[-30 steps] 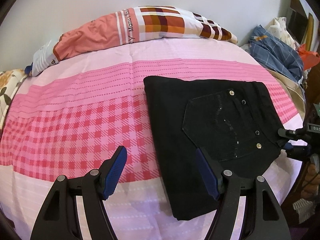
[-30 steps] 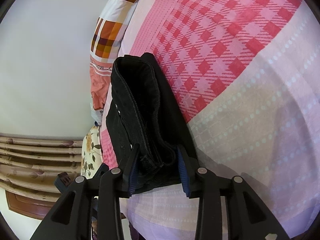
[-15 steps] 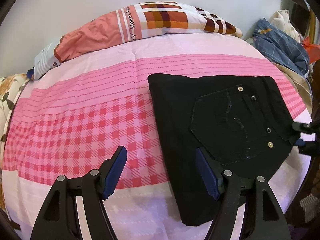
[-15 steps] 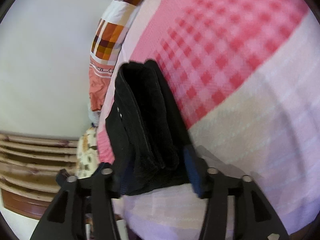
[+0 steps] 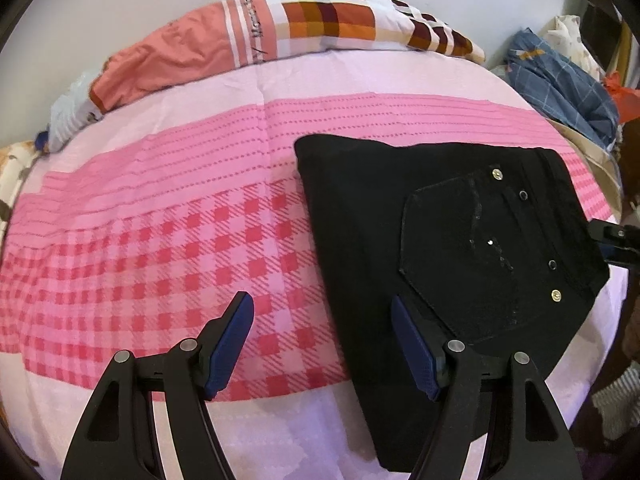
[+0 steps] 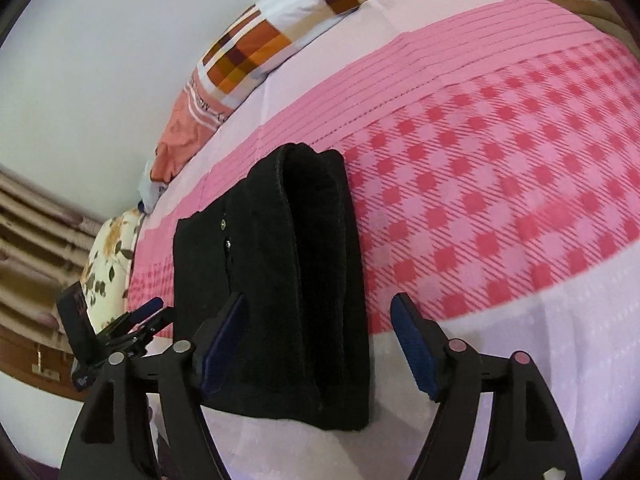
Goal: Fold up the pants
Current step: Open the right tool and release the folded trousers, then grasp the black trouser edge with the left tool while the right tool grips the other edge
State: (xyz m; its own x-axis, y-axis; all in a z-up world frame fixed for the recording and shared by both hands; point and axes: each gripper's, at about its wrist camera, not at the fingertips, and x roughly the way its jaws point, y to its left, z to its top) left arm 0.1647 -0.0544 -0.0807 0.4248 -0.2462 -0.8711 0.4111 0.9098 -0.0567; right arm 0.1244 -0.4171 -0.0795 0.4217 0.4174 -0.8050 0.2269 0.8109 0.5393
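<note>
Two grippers fill the bottom of their own views, both with jaws spread apart and holding nothing. Low in the left wrist view, the left gripper [image 5: 322,340] hovers over the pink checked bedsheet [image 5: 160,248], its right-hand pad just over the near edge of the folded black pants [image 5: 440,240], which fill the right half of that frame with the back pocket [image 5: 472,256] facing up. Low in the right wrist view, the right gripper [image 6: 318,340] stands at the thick stacked end of the pants [image 6: 288,280], the layered edge lying between and just ahead of its pads, the bundle's long axis running up the frame away from it. Judging by this, the right gripper is nearer and better lined up for any last squeeze or tidy; the fold looks nearly finished. Farther back, a patchwork pillow [image 5: 320,20] lies along the wall at the top.
</note>
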